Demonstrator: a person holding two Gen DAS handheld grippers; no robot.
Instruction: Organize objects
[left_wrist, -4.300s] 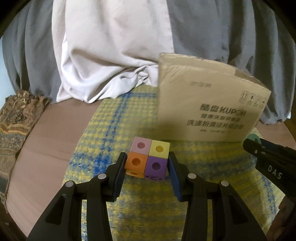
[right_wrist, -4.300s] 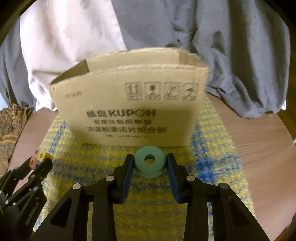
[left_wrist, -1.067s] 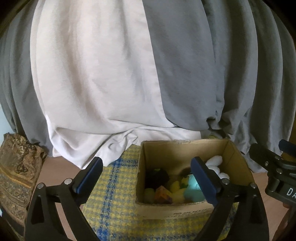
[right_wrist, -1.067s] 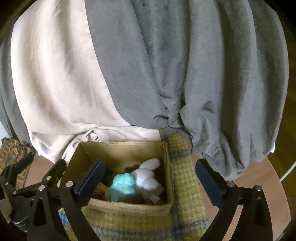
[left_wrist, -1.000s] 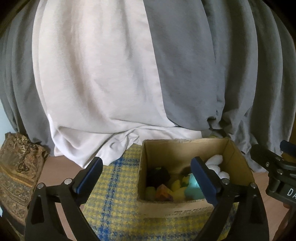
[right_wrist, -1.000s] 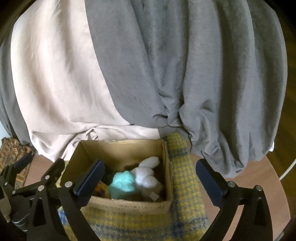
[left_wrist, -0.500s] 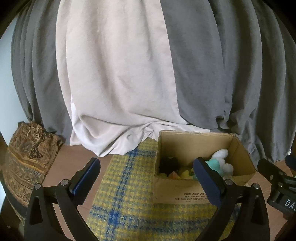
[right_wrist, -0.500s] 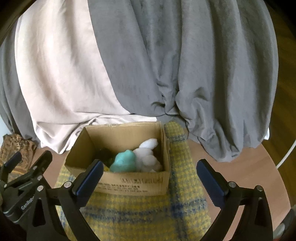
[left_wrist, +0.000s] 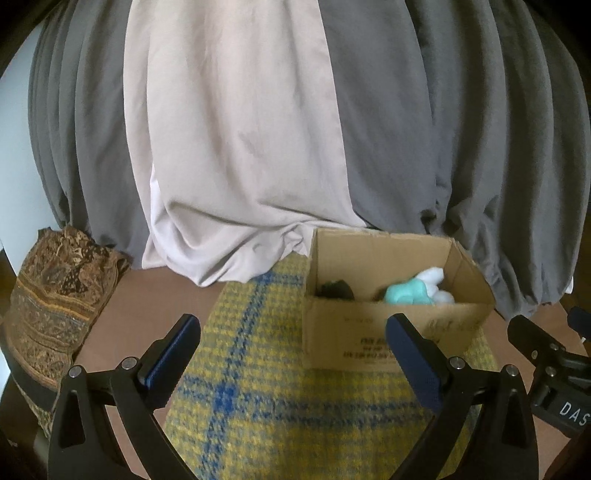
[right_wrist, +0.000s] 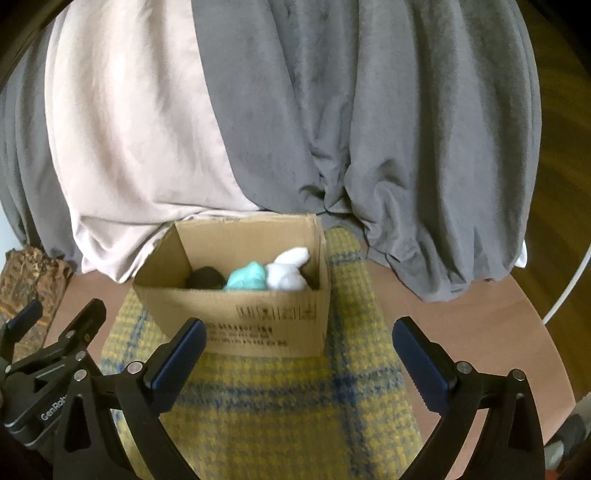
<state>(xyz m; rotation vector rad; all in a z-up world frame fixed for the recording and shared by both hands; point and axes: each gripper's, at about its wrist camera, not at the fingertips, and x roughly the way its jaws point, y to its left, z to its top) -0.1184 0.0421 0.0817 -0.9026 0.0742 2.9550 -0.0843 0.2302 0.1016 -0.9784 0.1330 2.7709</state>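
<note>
Ahead of your left jaws sits a matt corrugated cardboard box (left_wrist: 369, 343) on a coarse woven yellow-and-blue cloth (left_wrist: 258, 387). Beneath it the wooden table (right_wrist: 461, 310) looks smooth. Behind hang soft matt curtains (left_wrist: 332, 110). Your gripper fingers (right_wrist: 177, 354) are matt black plastic with blue pads.

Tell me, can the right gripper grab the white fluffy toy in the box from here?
Probably yes. The right gripper is open and empty, the cardboard box has no lid, and the white fluffy toy sits on top. It would have to rise over the near wall first.
</note>
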